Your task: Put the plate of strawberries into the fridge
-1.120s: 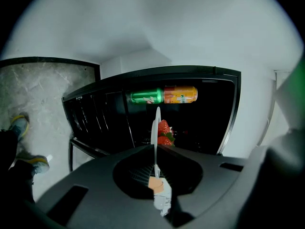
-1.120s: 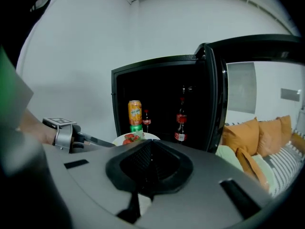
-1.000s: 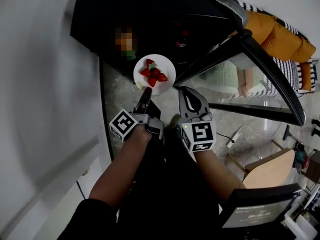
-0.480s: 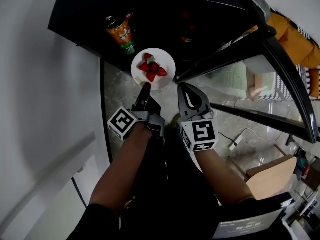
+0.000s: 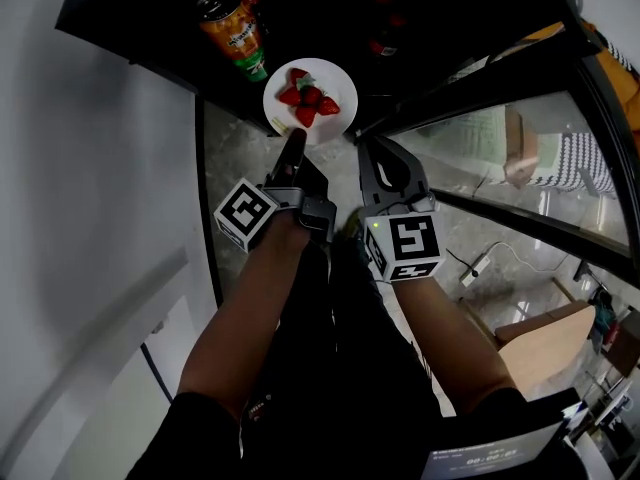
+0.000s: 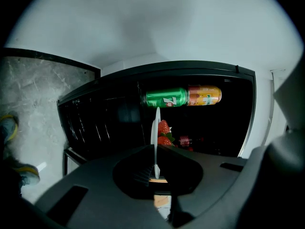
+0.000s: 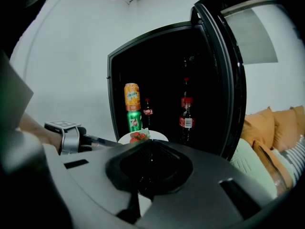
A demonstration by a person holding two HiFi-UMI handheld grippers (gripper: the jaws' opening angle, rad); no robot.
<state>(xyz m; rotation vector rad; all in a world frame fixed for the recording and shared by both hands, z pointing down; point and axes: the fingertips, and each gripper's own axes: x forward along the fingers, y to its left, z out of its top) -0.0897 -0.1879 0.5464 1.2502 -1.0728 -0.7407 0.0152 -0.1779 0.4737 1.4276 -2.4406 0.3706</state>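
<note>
Nearest the body, the right tongs (image 5: 372, 153) were pressed together, empty; beside them, the left tongs (image 5: 294, 140) were pinched on the round white plate (image 5: 338, 80) of red strawberries (image 5: 308, 96), held at the open black fridge's (image 5: 430, 18) mouth.

Home living room: drinks fridge (image 7: 162, 56), orange sofa cushions (image 7: 274, 128), marble floor (image 5: 240, 158).

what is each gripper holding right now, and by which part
The left gripper pinches the white plate of strawberries by its near rim. The right gripper is shut on nothing.
</note>
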